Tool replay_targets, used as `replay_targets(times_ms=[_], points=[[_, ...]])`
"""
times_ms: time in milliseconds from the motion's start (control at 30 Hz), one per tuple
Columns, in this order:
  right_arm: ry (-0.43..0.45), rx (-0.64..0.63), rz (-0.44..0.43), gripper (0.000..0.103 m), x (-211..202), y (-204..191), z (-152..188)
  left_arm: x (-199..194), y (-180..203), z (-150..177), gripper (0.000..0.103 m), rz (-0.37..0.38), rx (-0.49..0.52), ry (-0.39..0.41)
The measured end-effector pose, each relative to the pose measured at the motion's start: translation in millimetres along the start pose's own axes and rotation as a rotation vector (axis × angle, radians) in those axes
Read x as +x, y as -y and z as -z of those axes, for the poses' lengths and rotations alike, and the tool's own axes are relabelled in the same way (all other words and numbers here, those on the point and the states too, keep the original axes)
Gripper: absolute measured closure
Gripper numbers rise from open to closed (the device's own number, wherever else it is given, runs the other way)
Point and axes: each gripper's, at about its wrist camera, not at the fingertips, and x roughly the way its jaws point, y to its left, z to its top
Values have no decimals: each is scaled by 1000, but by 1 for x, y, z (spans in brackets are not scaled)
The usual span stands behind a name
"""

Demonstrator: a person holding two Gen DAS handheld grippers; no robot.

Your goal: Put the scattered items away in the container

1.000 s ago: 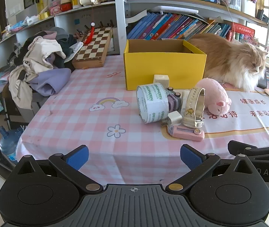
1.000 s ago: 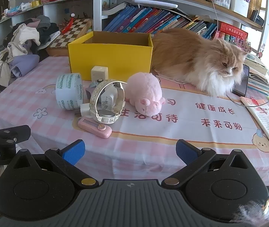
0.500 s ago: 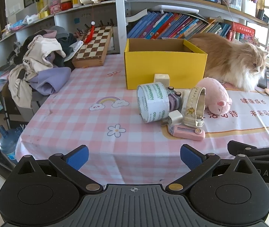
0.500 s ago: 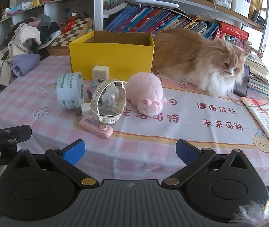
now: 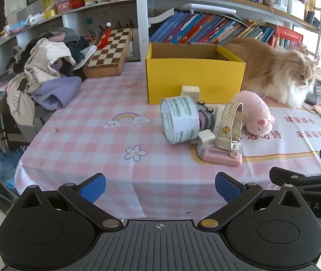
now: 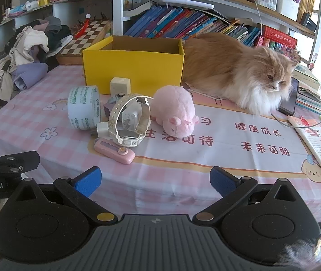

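In the left wrist view, the left gripper [image 5: 160, 187] is held wide open and empty at the near edge of a pink checked table [image 5: 88, 133], and a cluster of tape roll [image 5: 179, 119], cream watch [image 5: 229, 124], pink comb case [image 5: 221, 157] and pink plush pig [image 5: 252, 113] is seen just in front of an open yellow box [image 5: 194, 76]. In the right wrist view, the right gripper [image 6: 154, 180] is likewise spread wide with nothing gripped, the same items are gathered before the yellow box [image 6: 133, 67], and a long-haired ginger cat [image 6: 239, 72] is lying just beside the box.

Ahead of our tongs we see an open yellow box [image 6: 133, 70], upright; nearer us cluster a tape roll [image 6: 83, 107] on its side, cream watch [image 6: 127, 122], pink plush [image 6: 175, 113] and pink comb [image 6: 114, 150].
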Motion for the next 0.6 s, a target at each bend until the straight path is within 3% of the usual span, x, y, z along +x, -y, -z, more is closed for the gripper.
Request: replay_targets(times_ms=[600], points=[[-2,-6,4,0,-1,-4,-2,0,-3,0,0,-10,6,1]])
